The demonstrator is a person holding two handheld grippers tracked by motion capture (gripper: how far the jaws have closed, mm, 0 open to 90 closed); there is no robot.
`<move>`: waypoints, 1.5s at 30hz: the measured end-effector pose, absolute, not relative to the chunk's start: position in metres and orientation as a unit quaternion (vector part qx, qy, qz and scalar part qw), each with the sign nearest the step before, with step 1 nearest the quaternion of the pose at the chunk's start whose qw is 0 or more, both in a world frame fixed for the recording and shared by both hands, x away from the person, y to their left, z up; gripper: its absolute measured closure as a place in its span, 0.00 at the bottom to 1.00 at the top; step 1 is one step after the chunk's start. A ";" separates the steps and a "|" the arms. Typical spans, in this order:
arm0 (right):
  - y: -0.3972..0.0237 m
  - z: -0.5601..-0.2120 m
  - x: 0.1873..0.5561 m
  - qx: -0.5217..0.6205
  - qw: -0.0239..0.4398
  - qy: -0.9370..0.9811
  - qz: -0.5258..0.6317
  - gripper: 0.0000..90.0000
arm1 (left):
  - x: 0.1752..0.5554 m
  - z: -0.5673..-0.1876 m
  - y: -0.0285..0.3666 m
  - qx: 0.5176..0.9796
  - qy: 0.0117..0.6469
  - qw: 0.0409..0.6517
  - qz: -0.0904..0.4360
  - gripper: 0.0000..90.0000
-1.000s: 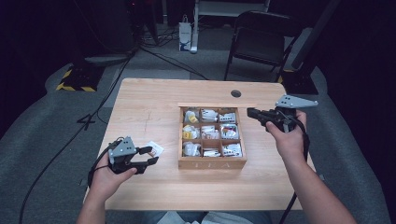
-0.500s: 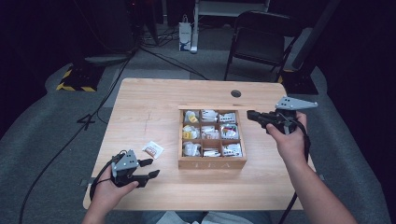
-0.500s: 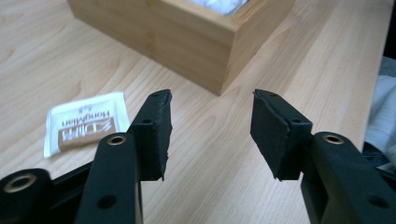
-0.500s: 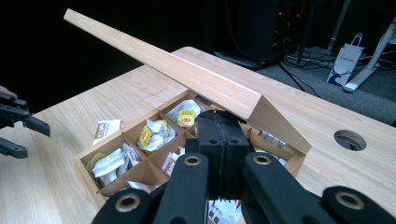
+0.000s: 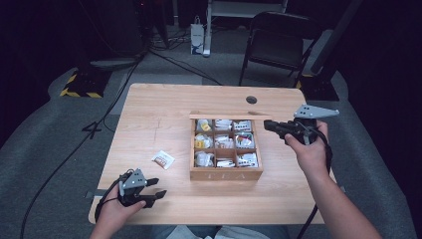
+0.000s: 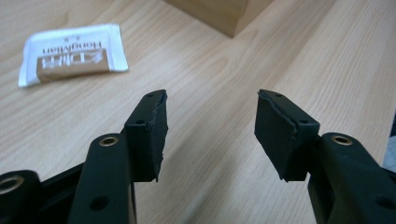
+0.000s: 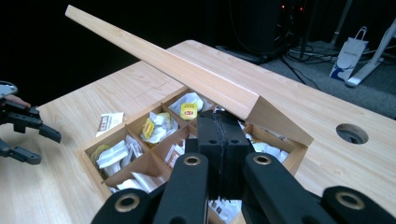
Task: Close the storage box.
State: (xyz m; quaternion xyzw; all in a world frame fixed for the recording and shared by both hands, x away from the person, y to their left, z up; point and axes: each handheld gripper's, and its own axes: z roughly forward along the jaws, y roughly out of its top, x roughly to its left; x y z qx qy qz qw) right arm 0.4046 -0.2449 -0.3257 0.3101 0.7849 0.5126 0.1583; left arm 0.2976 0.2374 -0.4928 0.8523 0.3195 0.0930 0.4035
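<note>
Your left gripper point(image 5: 158, 193) sits low near the front left corner of the pale wooden table point(image 5: 164, 107), its jaws apart with nothing between them; they have just been opening. The small white tea sachet with a brown label point(image 5: 163, 159) lies flat on the table, apart from those jaws and just left of the wooden nine-compartment tea box point(image 5: 226, 174). In the left gripper view the sachet point(image 6: 72, 53) rests ahead and to the left of the pads, and a corner of the box point(image 6: 224, 16) shows beyond.

Your right gripper point(image 5: 271, 125) hangs at the box's right rim with its jaws pressed together on nothing. In the right gripper view the box's hinged wooden lid point(image 7: 187, 70) stands raised over the compartments.

By the look of it, you are between moves: one sachet is out on the table. The next move is likely either going for another sachet or lowering the lid.

The raised lid hides the back row in part, and the right jaws point(image 7: 219, 154) cover the nearest compartments. The sachet's print is upside down and hard to read.
</note>
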 end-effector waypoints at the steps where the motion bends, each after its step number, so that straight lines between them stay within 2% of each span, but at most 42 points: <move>1: -0.245 -0.326 0.404 0.309 0.157 0.787 0.511 0.99 | 0.298 -0.494 0.237 0.853 0.324 0.400 0.092 0.50; 10: -0.246 -0.327 0.399 0.310 0.151 0.794 0.500 0.99 | 0.300 -0.502 0.238 0.856 0.333 0.380 0.106 0.47; 33: -0.248 -0.345 0.384 0.317 0.117 0.812 0.476 0.99 | 0.300 -0.503 0.238 0.853 0.338 0.383 0.101 0.46; 45: -0.253 -0.356 0.378 0.325 0.115 0.816 0.465 0.98 | 0.300 -0.503 0.237 0.855 0.337 0.381 0.106 0.46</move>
